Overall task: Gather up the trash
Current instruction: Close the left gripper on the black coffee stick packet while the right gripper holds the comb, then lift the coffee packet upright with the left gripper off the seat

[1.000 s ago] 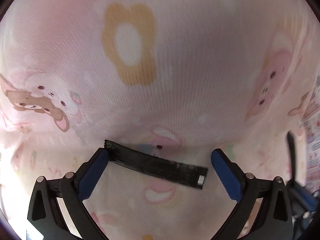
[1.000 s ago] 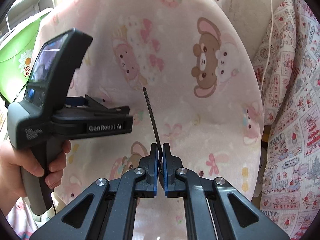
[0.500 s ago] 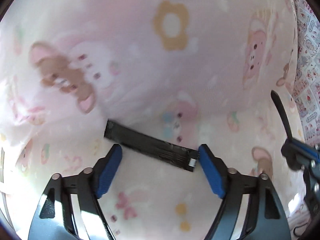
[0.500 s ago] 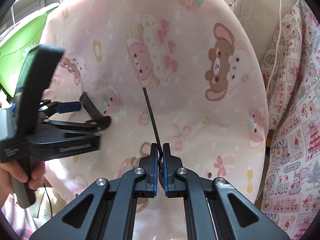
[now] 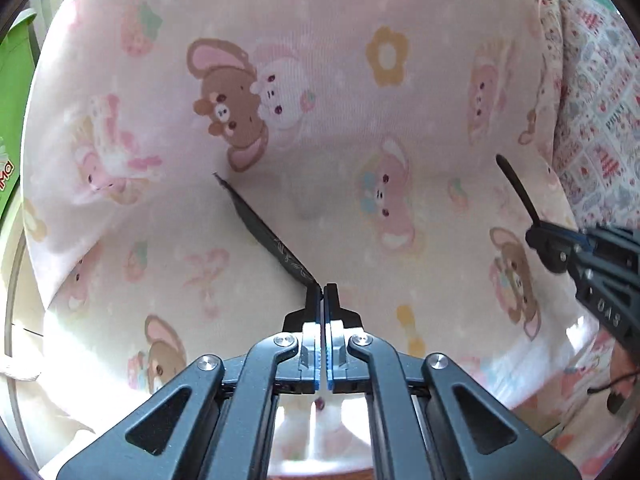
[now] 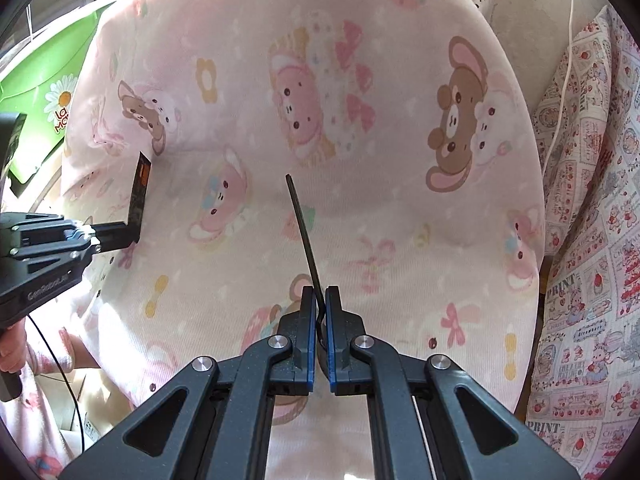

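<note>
A flat black wrapper strip [image 5: 264, 232] sticks out up and to the left from my left gripper [image 5: 323, 292], lifted off the pink cartoon-print cushion [image 5: 360, 128]. The jaws are closing tight on its near end and the pads press it. In the right wrist view the same wrapper [image 6: 139, 196] stands on edge in the left gripper [image 6: 120, 236] at the far left. My right gripper [image 6: 319, 300] is shut on a second thin black strip [image 6: 305, 240], which points up and away. That strip [image 5: 516, 188] and the right gripper [image 5: 540, 236] show at the right edge of the left wrist view.
A green plastic container [image 6: 44, 76] with a daisy label sits to the left of the cushion. Patterned strawberry-print fabric [image 6: 592, 208] and a white cable [image 6: 564, 92] lie to the right. A person's hand [image 6: 10, 356] holds the left gripper's handle.
The left gripper's jaws closed on the black wrapper and lifted it off the cushion, pulling back so more of the cushion shows. The right gripper kept its strip and barely moved.
</note>
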`<move>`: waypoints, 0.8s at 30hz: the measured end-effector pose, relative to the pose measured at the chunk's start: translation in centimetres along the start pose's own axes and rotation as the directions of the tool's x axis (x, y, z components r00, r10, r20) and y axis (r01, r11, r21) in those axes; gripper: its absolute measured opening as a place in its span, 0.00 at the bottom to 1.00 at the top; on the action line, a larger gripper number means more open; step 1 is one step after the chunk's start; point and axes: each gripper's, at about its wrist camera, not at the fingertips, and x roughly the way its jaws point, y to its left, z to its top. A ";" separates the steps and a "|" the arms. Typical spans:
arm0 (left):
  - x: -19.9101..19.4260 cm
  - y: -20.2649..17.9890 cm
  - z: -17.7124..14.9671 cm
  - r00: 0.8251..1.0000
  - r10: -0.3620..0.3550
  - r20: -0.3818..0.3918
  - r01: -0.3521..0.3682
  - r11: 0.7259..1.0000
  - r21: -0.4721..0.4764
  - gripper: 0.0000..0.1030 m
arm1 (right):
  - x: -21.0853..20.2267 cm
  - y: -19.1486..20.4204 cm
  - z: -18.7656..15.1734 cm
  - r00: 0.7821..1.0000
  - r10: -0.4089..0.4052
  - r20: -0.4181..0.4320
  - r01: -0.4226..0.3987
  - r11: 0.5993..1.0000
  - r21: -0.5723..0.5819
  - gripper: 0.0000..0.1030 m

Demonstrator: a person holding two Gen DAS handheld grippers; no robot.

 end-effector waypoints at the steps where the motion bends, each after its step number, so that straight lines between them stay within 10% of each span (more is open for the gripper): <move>1: -0.2 0.1 -0.3 1.000 -0.001 0.000 0.001 1.000 -0.008 0.00 | 0.0 0.2 0.0 1.000 0.001 0.004 -0.001 1.000 0.000 0.05; 17: -3.4 6.0 -2.4 1.000 -0.017 0.026 0.016 1.000 0.018 0.02 | -1.2 0.3 -0.1 1.000 0.013 0.025 -0.013 1.000 0.022 0.05; 24: -2.7 8.1 -2.5 0.996 -0.069 0.063 0.076 0.990 -0.120 0.36 | -0.9 0.4 -0.2 1.000 0.000 0.014 0.000 1.000 0.013 0.05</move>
